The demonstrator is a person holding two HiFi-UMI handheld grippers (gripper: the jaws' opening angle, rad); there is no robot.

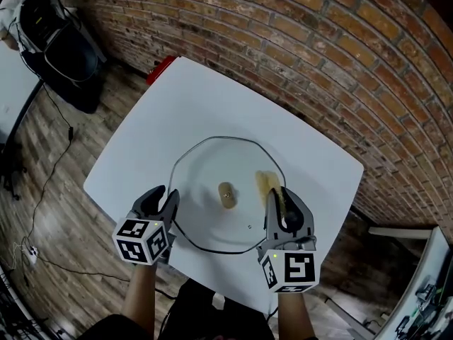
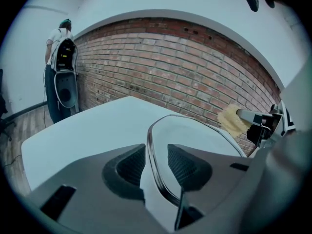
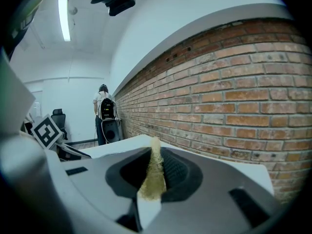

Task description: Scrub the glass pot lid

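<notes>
- Head view: the glass lid (image 1: 212, 163) lies on the white table (image 1: 141, 154), with its tan knob (image 1: 227, 195) facing up. A brick wall (image 1: 318, 62) runs along the far side of the table.
- The left claw (image 1: 165, 194) sits at the lid's near left edge. The right claw (image 1: 283, 198) is over the near right part of the lid. A yellow sponge (image 1: 267, 183) sticks out ahead of it above the glass, to the right of the knob.
- Left gripper view: the left claw's jaws stand wide apart. The lid's dark rim (image 2: 151, 165) runs between them with a gap on each side, so the claw straddles the edge and grips nothing.
- Across the lid in that view, the sponge shows in the right claw's tips. Far off, a person (image 2: 61, 48) stands by the wall.
- Right gripper view: the right claw's jaws are closed on the sponge. It is pinched thin between the ribbed pads (image 3: 178, 172), and its tip pokes up past them.
- The left claw's marker cube (image 3: 46, 130) shows at that view's left edge.
</notes>
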